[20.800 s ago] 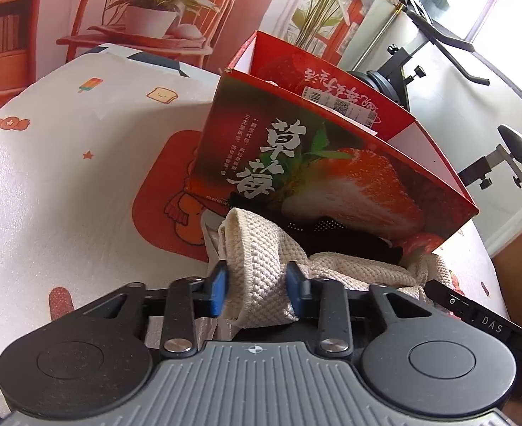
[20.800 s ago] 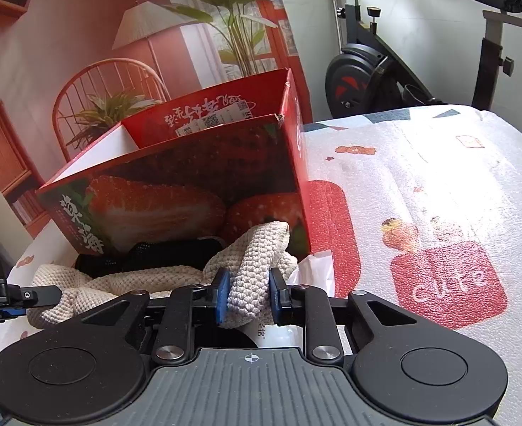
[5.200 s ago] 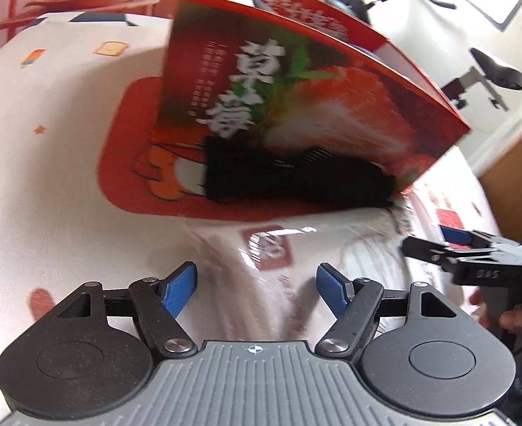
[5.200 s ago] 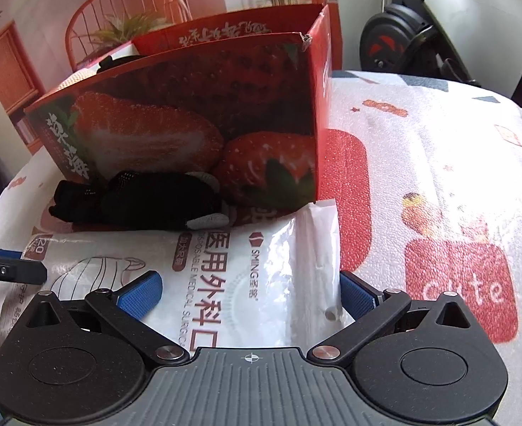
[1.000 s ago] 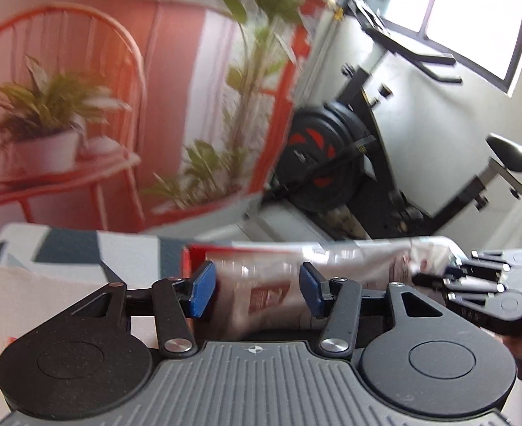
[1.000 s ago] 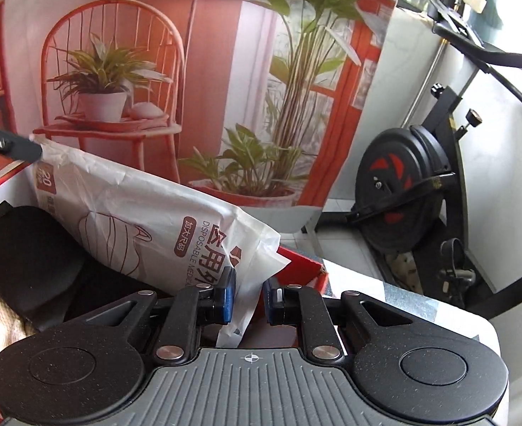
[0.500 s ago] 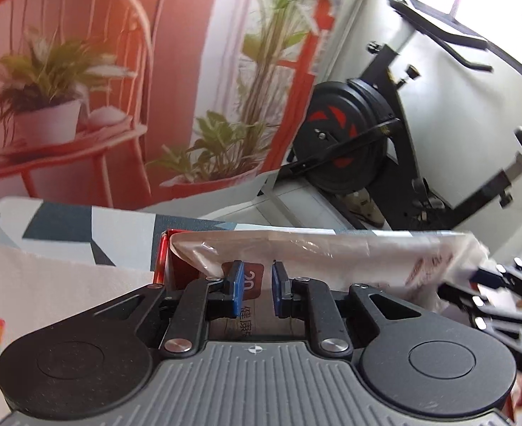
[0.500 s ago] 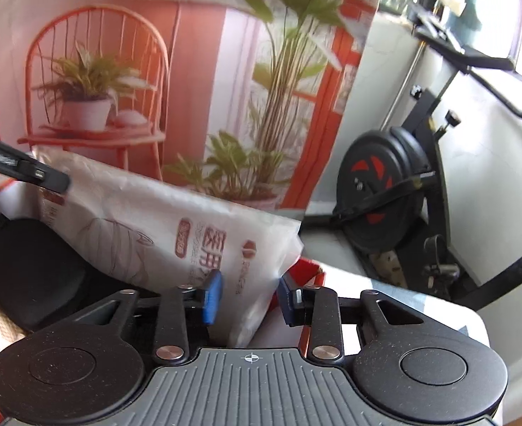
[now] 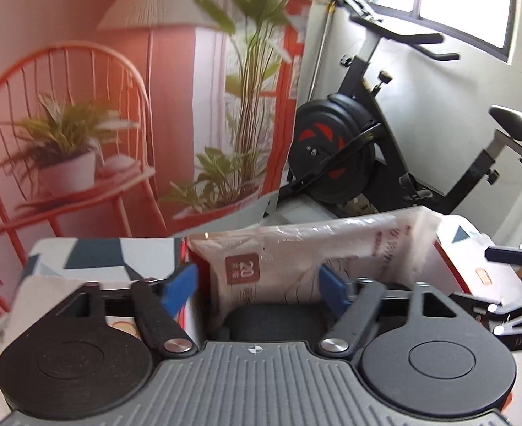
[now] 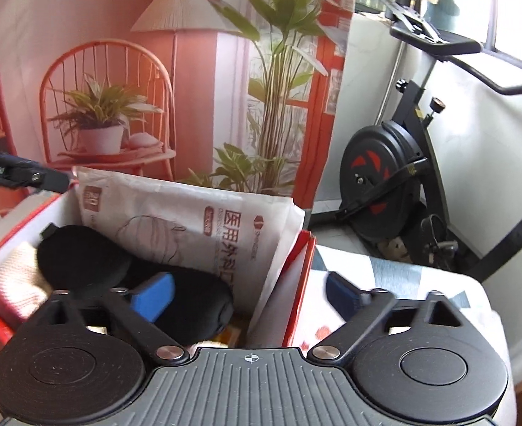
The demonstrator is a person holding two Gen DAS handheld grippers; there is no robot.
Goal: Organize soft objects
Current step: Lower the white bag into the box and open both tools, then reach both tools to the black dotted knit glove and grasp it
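Leaning on edge inside the red cardboard box point(image 10: 298, 284), lower centre, the white plastic mask packet point(image 10: 190, 227) could flop out, since left claw point(image 9: 257, 284) and right claw point(image 10: 239, 296) both gape wide, gripping nothing.

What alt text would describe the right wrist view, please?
The right tool hangs open over a red box holding a white mask packet, black eye masks and a beige cloth. An exercise bike stands behind.
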